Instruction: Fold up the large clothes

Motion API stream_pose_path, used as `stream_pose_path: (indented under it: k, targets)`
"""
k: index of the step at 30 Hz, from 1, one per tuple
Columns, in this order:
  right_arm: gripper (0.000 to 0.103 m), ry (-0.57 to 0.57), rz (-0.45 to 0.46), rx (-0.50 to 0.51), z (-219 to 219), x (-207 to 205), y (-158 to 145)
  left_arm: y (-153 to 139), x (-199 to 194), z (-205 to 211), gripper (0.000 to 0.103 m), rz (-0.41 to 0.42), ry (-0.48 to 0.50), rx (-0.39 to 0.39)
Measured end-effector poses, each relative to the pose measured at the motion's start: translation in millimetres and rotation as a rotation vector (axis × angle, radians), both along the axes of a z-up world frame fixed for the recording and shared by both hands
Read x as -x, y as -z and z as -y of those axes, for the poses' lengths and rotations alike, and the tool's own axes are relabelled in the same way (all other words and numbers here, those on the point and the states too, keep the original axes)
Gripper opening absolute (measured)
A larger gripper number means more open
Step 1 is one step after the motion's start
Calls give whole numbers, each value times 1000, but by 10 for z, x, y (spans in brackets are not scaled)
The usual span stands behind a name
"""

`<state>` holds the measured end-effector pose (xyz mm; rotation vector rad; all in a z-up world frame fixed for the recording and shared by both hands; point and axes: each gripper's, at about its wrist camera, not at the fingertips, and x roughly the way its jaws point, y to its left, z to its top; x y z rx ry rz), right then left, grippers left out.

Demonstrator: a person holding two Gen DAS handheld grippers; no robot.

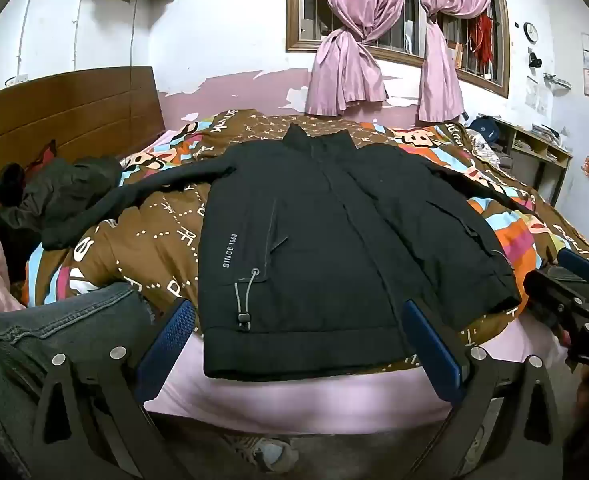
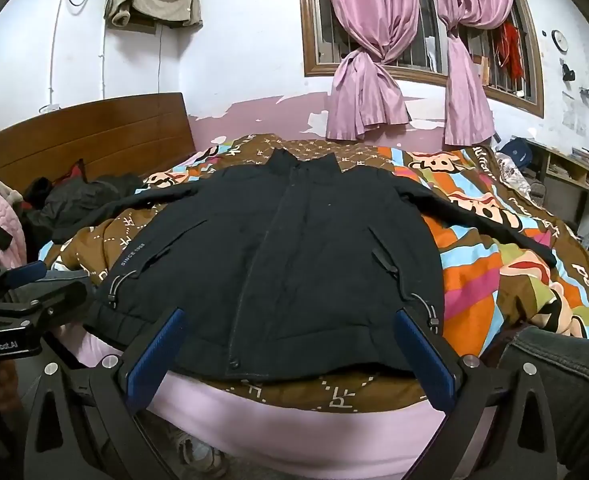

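One black jacket (image 1: 334, 240) was spread face up on the bed (image 1: 294, 400), collar toward the far wall, both sleeves laid outward, hem at the near edge. Two grippers were held just short of the hem: the left gripper (image 1: 298, 344) and the right gripper (image 2: 290, 354), each with fingers (image 1: 166, 340) set wide apart and empty. A sleeve would best be gripped first and folded across the chest. One dark clothes heap (image 1: 54, 196) lay near the headboard (image 1: 66, 112).

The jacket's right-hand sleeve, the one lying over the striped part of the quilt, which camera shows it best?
The right wrist view: the sleeve runs unbroken from shoulder to cuff across the quilt. In the left wrist view it is foreshortened and its end is hard to make out.
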<state>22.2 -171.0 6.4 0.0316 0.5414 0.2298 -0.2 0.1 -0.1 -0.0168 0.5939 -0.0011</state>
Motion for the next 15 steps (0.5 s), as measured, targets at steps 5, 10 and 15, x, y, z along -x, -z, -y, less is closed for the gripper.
stream_pose_path:
  k: [5,10,15]
  targets:
    - [103,7,9,5,56,3,-24,-6,5,-13,101,-2,-2,0]
    - [103,10,11,10,45,-1,-19,-2,-3,-5,101,-4,2,-3]
    - [103,11,12,6,76,10,-25,0,-5,-4,101,-5,3,-2]
